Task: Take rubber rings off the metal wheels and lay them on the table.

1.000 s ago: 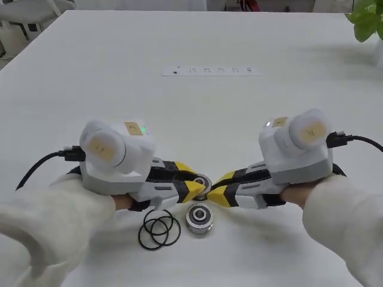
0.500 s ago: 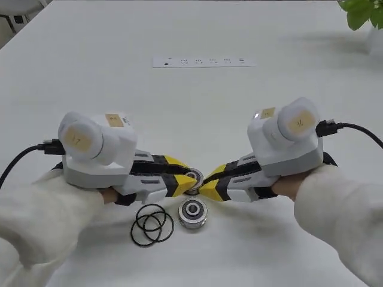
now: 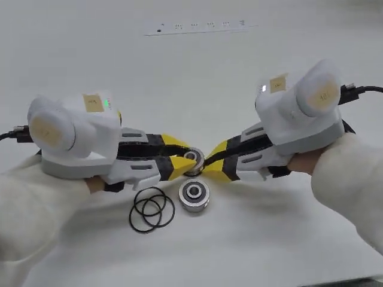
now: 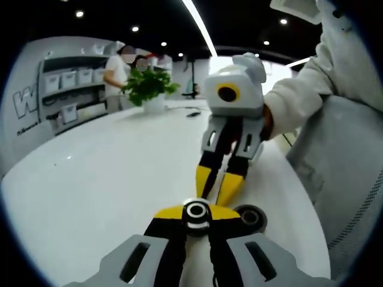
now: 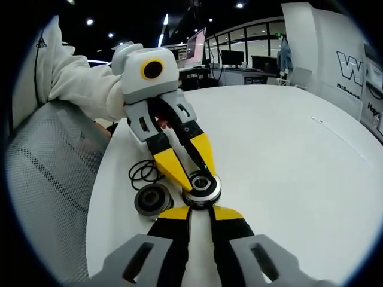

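The white table (image 3: 239,72) carries everything. The left gripper (image 3: 179,164) is clamped on a metal wheel (image 3: 192,159), held just above the tabletop. The right gripper (image 3: 209,165) meets that wheel's rim with its jaws nearly together; whether it grips cannot be told. A second wheel (image 3: 194,195) lies just below, with three loose rubber rings (image 3: 151,209) overlapping beside it.

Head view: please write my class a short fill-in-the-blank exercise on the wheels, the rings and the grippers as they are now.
1. The left gripper is shut on a silver metal ____.
2. Beside the second metal wheel, ____ black rubber rings lie overlapping on the white table.
3. In the head view, that second wheel lies to the ____ of the rings.

Missing words: wheel; three; right.
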Demonstrator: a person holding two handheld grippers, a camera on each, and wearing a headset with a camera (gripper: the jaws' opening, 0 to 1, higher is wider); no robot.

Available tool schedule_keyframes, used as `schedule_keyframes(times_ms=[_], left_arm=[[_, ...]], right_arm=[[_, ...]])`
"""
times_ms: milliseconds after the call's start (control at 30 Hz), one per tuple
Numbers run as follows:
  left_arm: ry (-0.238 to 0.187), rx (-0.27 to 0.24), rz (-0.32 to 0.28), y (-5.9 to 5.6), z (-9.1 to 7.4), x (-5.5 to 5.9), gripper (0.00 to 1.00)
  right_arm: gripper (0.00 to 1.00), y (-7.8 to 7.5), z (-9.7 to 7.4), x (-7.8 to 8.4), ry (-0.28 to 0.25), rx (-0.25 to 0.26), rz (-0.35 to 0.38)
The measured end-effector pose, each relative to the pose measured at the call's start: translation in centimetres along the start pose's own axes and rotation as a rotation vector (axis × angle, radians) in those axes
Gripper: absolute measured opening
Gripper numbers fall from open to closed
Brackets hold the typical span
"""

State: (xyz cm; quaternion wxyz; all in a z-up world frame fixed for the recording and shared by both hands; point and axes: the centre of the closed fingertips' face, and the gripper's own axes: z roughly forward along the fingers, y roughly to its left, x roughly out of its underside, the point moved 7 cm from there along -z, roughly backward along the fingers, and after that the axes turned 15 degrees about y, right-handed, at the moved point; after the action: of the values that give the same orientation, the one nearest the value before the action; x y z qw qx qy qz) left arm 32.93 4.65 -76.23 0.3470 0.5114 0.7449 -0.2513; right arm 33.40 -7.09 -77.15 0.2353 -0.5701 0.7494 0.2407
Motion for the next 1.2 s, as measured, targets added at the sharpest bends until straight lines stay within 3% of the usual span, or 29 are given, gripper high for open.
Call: schedule_keyframes(times_ms=[67, 267, 400, 667, 767, 800, 867, 1033, 1200], left_arm=[[0.001, 0.0, 0.0, 0.0, 0.0, 0.0, 0.14], [-0.004, 0.0, -0.002, 0.1, 0.1, 0.0, 0.14], [-0.009, -0.002, -0.002, 0.1, 0.1, 0.0, 0.14], [-0.007, -0.008, 0.001, 0.1, 0.1, -0.1, 0.14], [-0.005, -0.01, 0.001, 0.1, 0.0, 0.0, 0.14], [-0.006, -0.01, 0.0, 0.0, 0.0, 0.0, 0.14], [-0.004, -0.011, 0.002, 0.0, 0.0, -0.1, 0.14], [-0.006, -0.01, 0.005, -0.1, 0.0, 0.0, 0.14], [-0.007, -0.01, 0.006, -0.1, 0.0, 0.0, 0.14]], right_arm=[[0.17, 0.2, 0.1, -0.1, -0.011, -0.022, 0.01], [0.21, -0.1, 0.5, -0.4, -0.035, 0.005, -0.028], [0.18, -0.5, 0.3, -0.5, -0.047, 0.006, -0.009], [0.12, -0.8, 0.2, -0.4, -0.037, 0.018, -0.044], [0.05, -0.8, 0.1, -0.2, -0.033, 0.026, -0.049], [0.01, -1.2, -0.1, -0.2, -0.033, 0.057, -0.07], [0.01, -1.1, -0.1, -0.2, -0.034, 0.04, -0.057], [0.08, -1.2, -0.2, -0.2, -0.033, 0.073, -0.084], [0.1, -1.0, -0.4, -0.1, -0.05, 0.05, -0.074]])
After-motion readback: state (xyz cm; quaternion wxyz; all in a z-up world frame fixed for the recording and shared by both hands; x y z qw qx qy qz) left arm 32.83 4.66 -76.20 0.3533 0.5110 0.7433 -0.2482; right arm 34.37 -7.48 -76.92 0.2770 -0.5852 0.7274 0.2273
